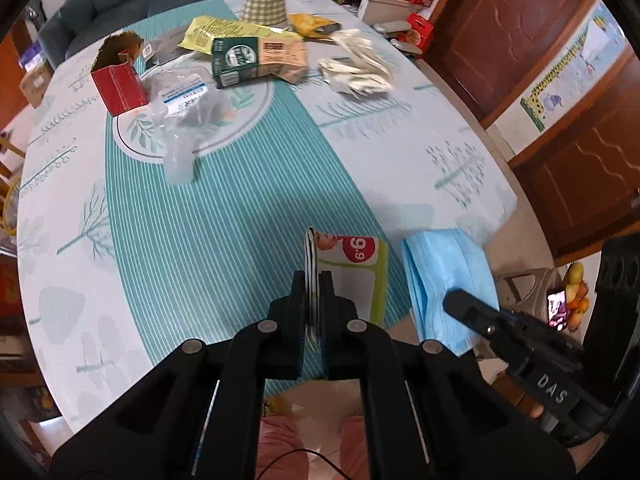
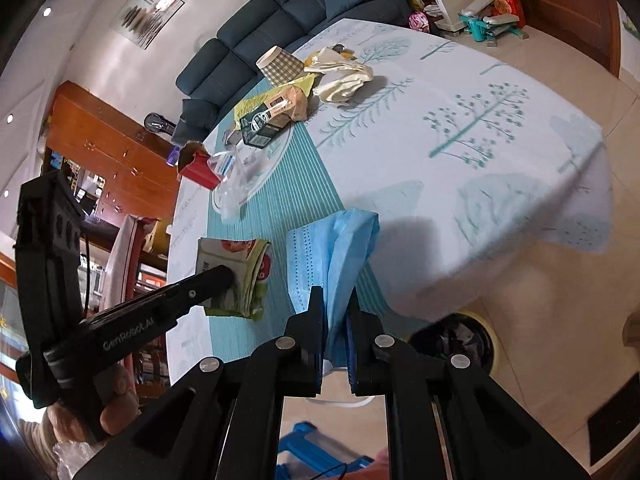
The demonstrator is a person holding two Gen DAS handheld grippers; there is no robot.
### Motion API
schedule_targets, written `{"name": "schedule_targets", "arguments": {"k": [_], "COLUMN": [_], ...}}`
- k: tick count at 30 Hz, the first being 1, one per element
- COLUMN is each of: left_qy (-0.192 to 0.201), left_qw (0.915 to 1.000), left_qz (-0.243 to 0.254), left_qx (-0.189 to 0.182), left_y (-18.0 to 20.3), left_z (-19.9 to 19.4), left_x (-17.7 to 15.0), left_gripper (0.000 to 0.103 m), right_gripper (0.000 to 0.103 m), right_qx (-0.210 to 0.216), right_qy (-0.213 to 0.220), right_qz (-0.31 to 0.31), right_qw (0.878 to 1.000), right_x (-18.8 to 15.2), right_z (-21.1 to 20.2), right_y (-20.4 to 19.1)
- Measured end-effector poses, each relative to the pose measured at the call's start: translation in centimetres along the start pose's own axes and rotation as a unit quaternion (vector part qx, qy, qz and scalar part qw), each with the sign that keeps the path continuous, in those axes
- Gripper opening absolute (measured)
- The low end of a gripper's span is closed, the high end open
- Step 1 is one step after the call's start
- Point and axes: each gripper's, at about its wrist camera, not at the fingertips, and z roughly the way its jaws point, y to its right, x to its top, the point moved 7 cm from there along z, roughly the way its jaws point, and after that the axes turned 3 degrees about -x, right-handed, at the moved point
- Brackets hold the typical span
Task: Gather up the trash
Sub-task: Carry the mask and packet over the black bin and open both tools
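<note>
- Clamped between the left gripper's point(image 1: 313, 280) fingers is a flattened snack wrapper point(image 1: 352, 276), green and white with a red price badge. It is pinched on its thin edge, so the sheet stands upright past the fingertips and clear of the counter point(image 1: 224, 216), probably to carry it off without dragging.
- From the right wrist view, the same wrapper point(image 2: 236, 276) hangs off the left fingers, beside and left of the right gripper's load.
- Between the right gripper's point(image 2: 334, 300) fingers sits a blue face mask point(image 2: 336, 248), squeezed into a bunched fold; its pleated body fans out above the fingertips. The soft cloth keeps these fingers slightly apart, yet they press on it firmly.
- Both pieces of trash are thus held at the near counter edge, one per hand, which looks like a carry towards a bin.
- Below and right of the right fingers, on the floor, stands a dark-lined round bin point(image 2: 460, 344) that seems the likely drop spot.
- Far beyond both sets of fingers, more trash waits on the counter: a red carton point(image 1: 118, 86), a crushed clear bottle point(image 1: 188, 116), a green-and-tan packet point(image 1: 260, 60), a yellow bag point(image 1: 212, 32), crumpled white gloves point(image 1: 356, 68) and a checked paper cup point(image 1: 265, 2).
- My judgement: releasing over the bin comes next, and the limp mask may cling to a finger.
</note>
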Motion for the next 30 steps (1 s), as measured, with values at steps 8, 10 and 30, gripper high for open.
{"name": "schedule_targets", "arguments": {"k": [8,10,30], "left_qy": [-0.009,-0.019,-0.088], "left_qw": [0.9998,0.9996,0.991], "left_qz": [-0.001,-0.003,-0.045], "left_qx": [0.019,0.023,0.09], "left_y": [2.8,3.6,6.1], "left_z": [-0.5,0.2,14.0], "left_x": [-5.0,-6.5,-20.0], "left_gripper": [0.003,0.003,0.003], "right_gripper": [0.009,0.009,0.009], "right_qx": [-0.009,-0.015,-0.034], "right_qy": [-0.023,-0.031,-0.173], "right_qz": [-0.008,-0.008,-0.053], "right_qw": [1.0,0.999,0.983], "right_x": [-4.1,-5.0,-14.9], "right_z": [-2.0,-2.0,10.7], "right_y": [4.2,5.3,17.9]}}
